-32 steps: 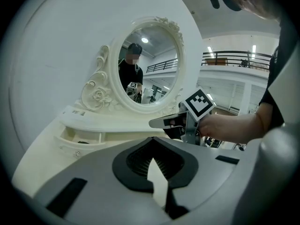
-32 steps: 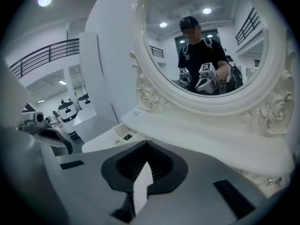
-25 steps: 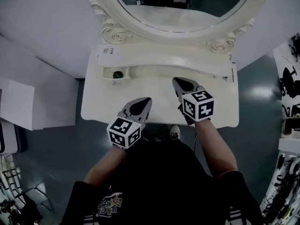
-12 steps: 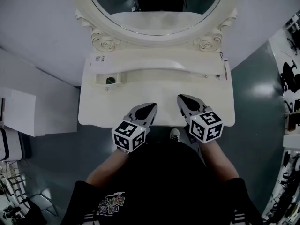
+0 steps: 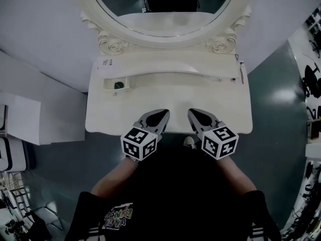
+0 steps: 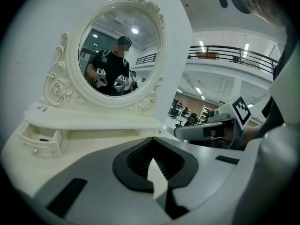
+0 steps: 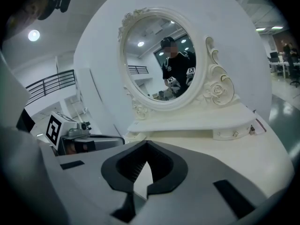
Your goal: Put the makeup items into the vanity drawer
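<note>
A white vanity table (image 5: 120, 115) stands under an oval mirror (image 5: 165, 6). Its small left drawer (image 5: 119, 84) is pulled open, with a dark green round item (image 5: 118, 85) inside; the left gripper view shows the same drawer (image 6: 41, 143) at far left. Both grippers hover side by side over the table's front edge. My left gripper (image 5: 160, 113) is shut and holds nothing, its tips (image 6: 152, 142) pointing at the shelf. My right gripper (image 5: 193, 112) is also shut and empty (image 7: 146, 145). Each gripper appears in the other's view: the right gripper (image 6: 211, 131) and the left gripper (image 7: 79, 137).
The right drawer (image 7: 232, 134) under the shelf is closed. A slim item with red on it (image 5: 241, 74) lies at the shelf's right end. A white cabinet (image 5: 20, 117) stands to the table's left. Grey floor surrounds the table, with a shoe (image 5: 188, 142) below the front edge.
My right gripper has drawn back from the middle of the tabletop to the front edge, level with the left one. The left gripper shifted slightly right. Both stayed shut.
</note>
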A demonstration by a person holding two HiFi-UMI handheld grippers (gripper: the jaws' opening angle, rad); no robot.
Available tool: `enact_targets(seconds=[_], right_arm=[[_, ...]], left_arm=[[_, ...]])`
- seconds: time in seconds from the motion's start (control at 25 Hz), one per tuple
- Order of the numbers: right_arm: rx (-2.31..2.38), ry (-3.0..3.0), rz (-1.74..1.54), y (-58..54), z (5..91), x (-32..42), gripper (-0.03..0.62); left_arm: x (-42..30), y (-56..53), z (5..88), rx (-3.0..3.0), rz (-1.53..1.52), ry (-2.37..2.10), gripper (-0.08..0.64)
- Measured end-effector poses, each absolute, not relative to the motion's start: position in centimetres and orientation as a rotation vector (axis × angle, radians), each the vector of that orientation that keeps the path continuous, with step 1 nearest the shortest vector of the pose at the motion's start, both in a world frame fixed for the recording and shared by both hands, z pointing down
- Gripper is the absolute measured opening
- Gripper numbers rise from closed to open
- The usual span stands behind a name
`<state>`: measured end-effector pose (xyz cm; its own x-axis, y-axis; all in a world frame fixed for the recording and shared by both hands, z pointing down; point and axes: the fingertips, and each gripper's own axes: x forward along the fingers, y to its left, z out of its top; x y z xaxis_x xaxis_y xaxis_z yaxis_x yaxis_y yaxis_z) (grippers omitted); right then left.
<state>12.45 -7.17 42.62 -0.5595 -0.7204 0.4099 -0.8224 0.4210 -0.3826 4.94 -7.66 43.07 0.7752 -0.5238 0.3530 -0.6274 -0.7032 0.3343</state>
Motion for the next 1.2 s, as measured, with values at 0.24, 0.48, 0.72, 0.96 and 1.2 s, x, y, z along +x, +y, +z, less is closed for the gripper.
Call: enact_targets(seconds=[0.24, 0.48, 0.72, 0.96, 1.2], right_arm=[[1.356, -2.512, 0.845, -7.6, 42.7, 11.2, 0.029], [1.322, -2.512, 0.831, -7.7, 42.9, 10.1, 0.029], [1.29, -2.513, 0.833, -8.1, 43.2, 9.2, 0.029], [1.256, -2.518, 0.826, -8.4, 43.4, 8.2, 0.029], [1.24, -2.52, 0.826, -8.8, 43.6, 7.9, 0.029]], left_arm=[[3.8, -7.8, 43.1, 2.529, 0.339, -0.882, 0.0], [3.0, -8.0, 43.5, 2.509, 0.335, -0.891, 0.0], [2.1, -8.2, 43.8, 2.493, 0.329, -0.908, 0.0], [1.5, -8.5, 43.9, 2.485, 0.325, -0.924, 0.0], [1.4, -8.9, 44.0, 2.482, 0.329, -0.927, 0.0]])
